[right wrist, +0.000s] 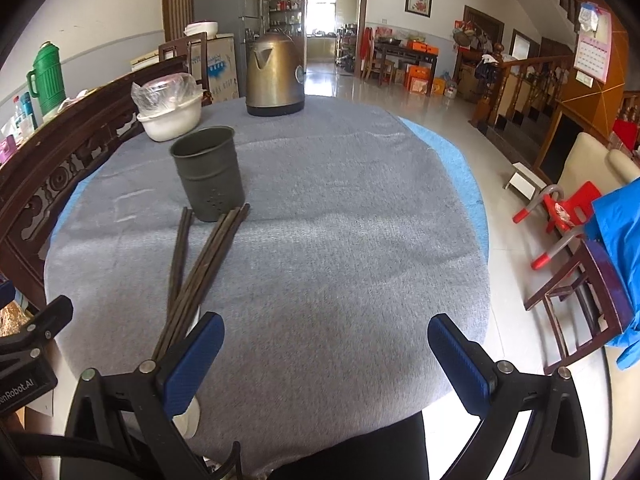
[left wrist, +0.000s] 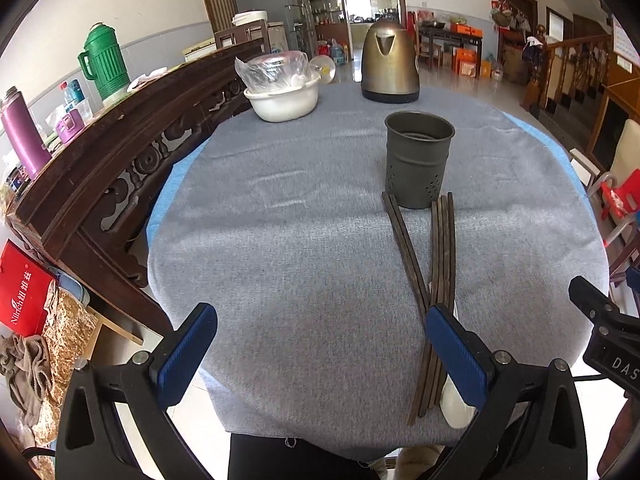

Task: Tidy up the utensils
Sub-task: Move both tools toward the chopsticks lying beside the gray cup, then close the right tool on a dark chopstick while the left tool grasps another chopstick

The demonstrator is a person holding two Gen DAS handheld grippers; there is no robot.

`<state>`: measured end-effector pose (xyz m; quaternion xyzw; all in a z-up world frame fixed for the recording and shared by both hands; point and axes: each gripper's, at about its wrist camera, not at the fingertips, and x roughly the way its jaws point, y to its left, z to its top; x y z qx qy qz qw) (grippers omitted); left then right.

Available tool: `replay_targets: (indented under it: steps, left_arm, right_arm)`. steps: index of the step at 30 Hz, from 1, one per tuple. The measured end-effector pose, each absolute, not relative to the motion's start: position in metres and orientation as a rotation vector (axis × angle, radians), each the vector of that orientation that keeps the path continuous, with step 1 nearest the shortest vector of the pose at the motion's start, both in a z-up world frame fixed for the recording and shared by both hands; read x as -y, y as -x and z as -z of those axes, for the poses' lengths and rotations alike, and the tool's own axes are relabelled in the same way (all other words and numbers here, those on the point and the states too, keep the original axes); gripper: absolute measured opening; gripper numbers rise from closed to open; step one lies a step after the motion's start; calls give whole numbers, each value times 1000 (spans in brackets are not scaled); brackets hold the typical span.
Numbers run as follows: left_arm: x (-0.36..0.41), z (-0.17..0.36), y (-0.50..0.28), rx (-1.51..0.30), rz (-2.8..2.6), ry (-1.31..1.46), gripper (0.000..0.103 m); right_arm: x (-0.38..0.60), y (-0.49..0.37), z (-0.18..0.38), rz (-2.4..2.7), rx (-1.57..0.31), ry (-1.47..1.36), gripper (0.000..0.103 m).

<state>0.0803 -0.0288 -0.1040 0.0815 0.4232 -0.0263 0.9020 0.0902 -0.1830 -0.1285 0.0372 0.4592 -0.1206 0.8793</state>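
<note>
Left wrist view: left claw [left wrist: 320, 340] spread, empty.
Right claw [right wrist: 326, 342]: spread, empty.
Chopsticks [left wrist: 434, 276]: flat on tabletop [left wrist: 280, 240], near holder [left wrist: 418, 158].

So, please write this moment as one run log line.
left hand-held gripper: open | right hand-held gripper: open | chopsticks: on cloth | metal cup: upright

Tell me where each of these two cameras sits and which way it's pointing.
Left wrist: on the left gripper, facing across the grey-clothed table; its open jaws show, chopsticks by the right jaw.
Right wrist: on the right gripper, facing likewise; open jaws show, chopsticks at left.
Shared: chopsticks, metal holder, kettle, white bowl.
</note>
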Motion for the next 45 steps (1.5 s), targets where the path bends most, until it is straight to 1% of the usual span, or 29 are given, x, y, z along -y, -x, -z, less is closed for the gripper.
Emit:
replay_targets:
  steps: [31, 45]
  left_arm:
    - [75, 136, -132, -983, 80, -241, 103]
    - [81, 154, -161, -1029, 97, -243, 103]
  right_arm:
    - [222, -143, 152, 273, -1011, -114, 103]
    - [231, -171, 164, 277, -1041, -125, 103]
